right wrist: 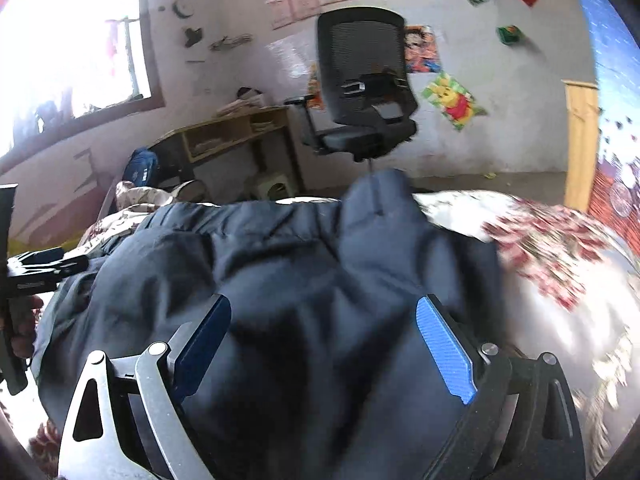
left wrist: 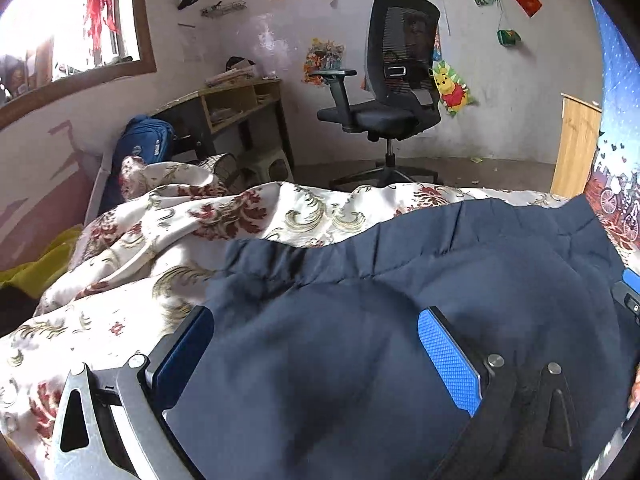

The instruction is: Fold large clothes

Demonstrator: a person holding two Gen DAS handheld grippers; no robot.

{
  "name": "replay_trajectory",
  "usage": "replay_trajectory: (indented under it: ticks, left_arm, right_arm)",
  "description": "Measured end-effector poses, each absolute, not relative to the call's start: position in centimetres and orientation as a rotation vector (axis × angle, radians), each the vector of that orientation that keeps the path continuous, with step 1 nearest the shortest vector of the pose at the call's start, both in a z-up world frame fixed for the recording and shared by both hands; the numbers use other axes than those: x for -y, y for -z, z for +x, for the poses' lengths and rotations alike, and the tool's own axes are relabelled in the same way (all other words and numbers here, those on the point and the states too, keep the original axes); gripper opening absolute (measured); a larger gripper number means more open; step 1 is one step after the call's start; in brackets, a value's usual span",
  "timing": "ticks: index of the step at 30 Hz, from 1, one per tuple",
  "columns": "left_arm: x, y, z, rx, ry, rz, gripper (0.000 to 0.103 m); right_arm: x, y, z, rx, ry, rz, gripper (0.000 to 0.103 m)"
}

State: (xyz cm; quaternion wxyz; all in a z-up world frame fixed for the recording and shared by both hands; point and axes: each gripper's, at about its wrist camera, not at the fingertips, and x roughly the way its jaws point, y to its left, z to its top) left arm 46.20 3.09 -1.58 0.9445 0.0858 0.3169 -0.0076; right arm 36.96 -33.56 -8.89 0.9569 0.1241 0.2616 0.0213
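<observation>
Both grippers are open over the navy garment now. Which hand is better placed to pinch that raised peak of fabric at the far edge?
Right, probably. The raised peak stands straight ahead of the right gripper, whose jaws are wide open over the navy garment. The left gripper faces only flat cloth and the waistband.

Wrist views — close, overlapping garment (left wrist: 360,320)

Navy garment (left wrist: 360,280); cream bedspread (left wrist: 168,240), red-gold floral pattern; black chair (left wrist: 396,80); blue claw pads (right wrist: 444,348).

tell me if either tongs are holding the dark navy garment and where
Neither holds it. The left tongs and right tongs both stand open over the dark navy fabric garment, pads apart from the cloth.
</observation>
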Motion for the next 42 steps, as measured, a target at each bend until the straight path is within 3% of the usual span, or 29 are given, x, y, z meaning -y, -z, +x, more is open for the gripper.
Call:
replay_trajectory:
  ticks: [8,15,22,27,42]
  left_arm:
    - [-12.5,0.5,44.1,-0.688,-0.077,0.076,0.103]
    - [-18.6,3.1,44.8,-0.835,0.028,-0.07,0.103]
    - [-18.8,7.1,47.6,-0.959,0.172,-0.142,0.103]
    - [-19.3,9.1,50.2,-1.012,0.264,-0.277,0.103]
    - [-16.3,11.2,53.3,-1.036,0.398,-0.264,0.103]
  right_arm:
    - [37.1,10.1,35.6,-0.626,0.007,0.317,0.092]
    - [38.5,11.8,37.4,-0.735,-0.024,0.399,0.092]
    - [39.7,13.8,40.1,-0.848,-0.076,0.417,0.093]
    - [40.2,15.1,41.3,-0.874,-0.114,0.452,0.102]
    - [40.5,18.0,41.1,-0.821,-0.214,0.459,0.102]
